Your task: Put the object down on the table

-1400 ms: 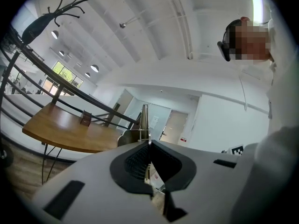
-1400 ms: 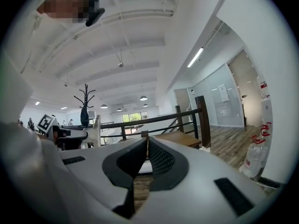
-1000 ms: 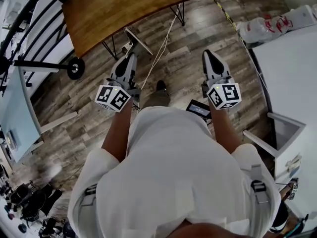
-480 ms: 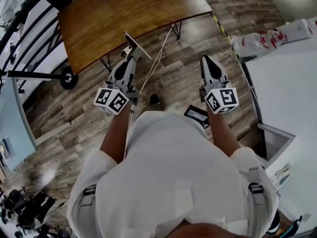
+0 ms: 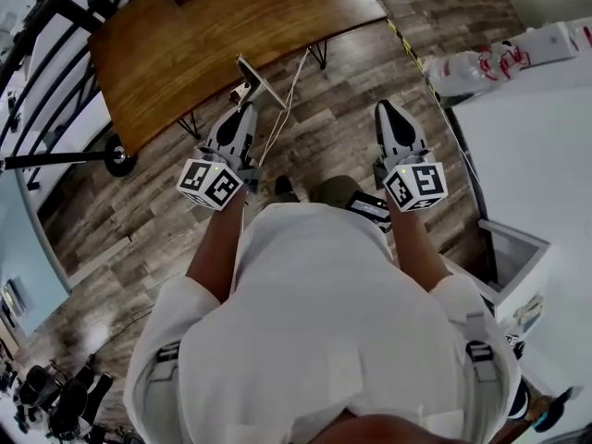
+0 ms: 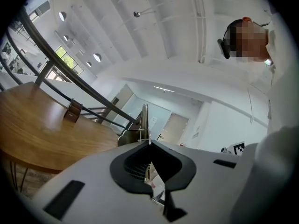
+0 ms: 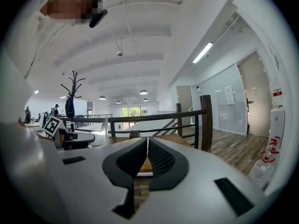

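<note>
Wooden and brown, the broad desk [image 5: 213,35] lay ahead of the left gripper [image 5: 242,111], which pinched a thin flat grey panel [image 5: 260,81] above the floor; the right gripper [image 5: 388,109] was pressed together, empty; the setting-down was not yet done.

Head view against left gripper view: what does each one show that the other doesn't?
Head view only: the plank floor, a white cable and the bottles by the white table. Left gripper view only: the ceiling and its round lamps. Both: the wooden table and the thin flat panel, clamped in the shut jaws of the left gripper.
</note>
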Tool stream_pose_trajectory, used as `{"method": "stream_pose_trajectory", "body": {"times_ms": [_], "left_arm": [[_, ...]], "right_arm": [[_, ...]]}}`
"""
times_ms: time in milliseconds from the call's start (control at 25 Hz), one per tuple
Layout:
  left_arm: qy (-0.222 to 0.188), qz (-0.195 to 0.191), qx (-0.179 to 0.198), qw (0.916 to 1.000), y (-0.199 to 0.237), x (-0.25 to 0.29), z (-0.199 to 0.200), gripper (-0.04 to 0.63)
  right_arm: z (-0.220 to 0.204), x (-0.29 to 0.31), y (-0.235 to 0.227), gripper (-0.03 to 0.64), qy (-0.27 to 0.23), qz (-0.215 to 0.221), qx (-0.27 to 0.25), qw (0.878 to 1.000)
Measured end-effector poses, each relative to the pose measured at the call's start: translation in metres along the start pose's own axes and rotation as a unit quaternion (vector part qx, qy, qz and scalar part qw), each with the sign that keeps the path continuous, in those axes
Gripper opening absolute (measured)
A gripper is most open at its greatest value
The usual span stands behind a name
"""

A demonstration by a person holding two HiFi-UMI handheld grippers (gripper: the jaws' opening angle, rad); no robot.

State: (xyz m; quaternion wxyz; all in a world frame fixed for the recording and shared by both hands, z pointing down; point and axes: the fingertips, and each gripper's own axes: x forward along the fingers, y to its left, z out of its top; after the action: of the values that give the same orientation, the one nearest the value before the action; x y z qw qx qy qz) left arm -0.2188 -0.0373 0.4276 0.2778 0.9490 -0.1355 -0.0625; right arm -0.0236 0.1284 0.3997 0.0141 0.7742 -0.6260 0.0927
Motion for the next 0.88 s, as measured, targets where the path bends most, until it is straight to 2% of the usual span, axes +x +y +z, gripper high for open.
{"method": "stream_pose_trajectory", "body": {"times_ms": [200,320,600,880], "left_arm": [[0.004,0.007,-0.002,1.0,0.002,0.029,-0.009,0.015],[-0.001,0.021,0.009,0.9997,0.003,0.046,-0.01,0.015],[-0.007,0.08,0.031,0.9963,0.021,0.091,-0.013,0.015],[-0.017,0.145,0.022,0.989,0.024,0.137,-0.03,0.015]], "right_arm": [[-0.005,0.011,-0.033,0.026,0.003,-0.002,0.011,1.0],[-0.009,0.026,-0.054,0.026,0.006,0.013,0.02,1.0],[-0.008,0.094,-0.102,0.026,0.014,0.073,0.01,0.997],[-0.003,0.136,-0.171,0.026,0.02,0.125,-0.017,0.992]]}}
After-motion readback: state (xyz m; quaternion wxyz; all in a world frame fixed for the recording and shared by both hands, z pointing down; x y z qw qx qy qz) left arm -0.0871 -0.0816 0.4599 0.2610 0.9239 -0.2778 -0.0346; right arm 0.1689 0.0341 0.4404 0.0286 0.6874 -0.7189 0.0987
